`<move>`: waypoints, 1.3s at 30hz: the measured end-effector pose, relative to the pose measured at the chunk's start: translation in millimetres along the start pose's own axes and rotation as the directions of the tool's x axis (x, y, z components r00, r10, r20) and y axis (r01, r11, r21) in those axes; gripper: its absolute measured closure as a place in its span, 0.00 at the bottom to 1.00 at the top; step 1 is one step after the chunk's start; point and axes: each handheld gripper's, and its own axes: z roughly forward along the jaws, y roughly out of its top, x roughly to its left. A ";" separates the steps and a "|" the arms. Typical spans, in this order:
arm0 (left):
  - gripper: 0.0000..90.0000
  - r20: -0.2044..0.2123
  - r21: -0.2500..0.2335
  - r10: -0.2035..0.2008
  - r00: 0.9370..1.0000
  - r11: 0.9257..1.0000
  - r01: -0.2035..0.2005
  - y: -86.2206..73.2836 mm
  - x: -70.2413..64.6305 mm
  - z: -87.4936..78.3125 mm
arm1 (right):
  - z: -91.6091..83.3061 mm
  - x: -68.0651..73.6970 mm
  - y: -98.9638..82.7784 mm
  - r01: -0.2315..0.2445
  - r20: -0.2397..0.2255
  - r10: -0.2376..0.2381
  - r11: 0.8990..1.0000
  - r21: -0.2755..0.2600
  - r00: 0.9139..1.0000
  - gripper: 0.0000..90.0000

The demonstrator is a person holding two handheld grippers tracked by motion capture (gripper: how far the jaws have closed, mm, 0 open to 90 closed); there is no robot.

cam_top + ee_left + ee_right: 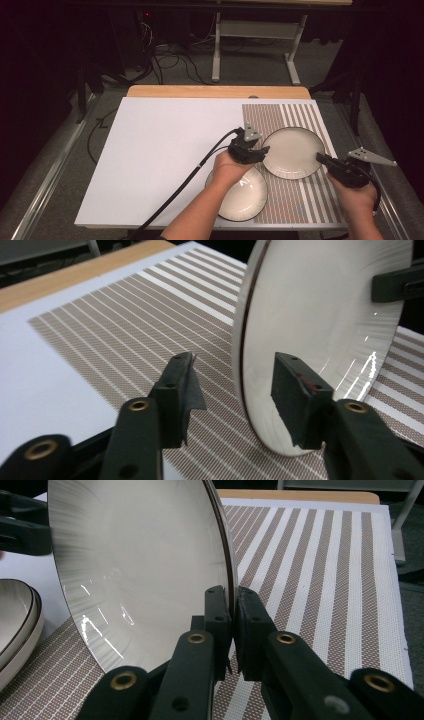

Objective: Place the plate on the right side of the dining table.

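The plate (292, 152) sits on the striped mat (300, 117), just right of a second plate (245, 195) — glazed, stiff, breakable and likely slippery, so the thin rim is the place to hold. The right gripper (232, 605) pinches that rim tight between its fingers. The left gripper (232, 390) straddles the opposite rim, fingers parted, not pressing — the table (160, 145) lies beyond.

Count of items on the counter (150, 150): two plates, namely one plate (295, 150) on the striped mat and a second plate (247, 197) nearer the person. One striped mat (300, 200). Two hand-held grippers: left gripper (260, 151), right gripper (320, 158).
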 end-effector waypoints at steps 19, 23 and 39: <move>0.19 -0.099 -0.110 -0.072 0.993 0.992 0.061 -56.5 50.7 -118.2 | 2.3 3.0 2.5 -0.003 0.031 0.002 1.000 0.013 1.000 0.96; 0.14 -0.128 -0.135 -0.076 0.989 0.989 0.058 -68.3 57.2 -136.7 | 2.6 3.0 2.6 -0.003 0.035 0.002 1.000 0.016 0.999 0.96; 0.00 -0.211 -0.201 -0.110 0.971 0.977 0.067 -106.9 69.5 -200.5 | 4.2 2.1 2.8 -0.013 0.045 0.011 1.000 0.026 0.999 0.96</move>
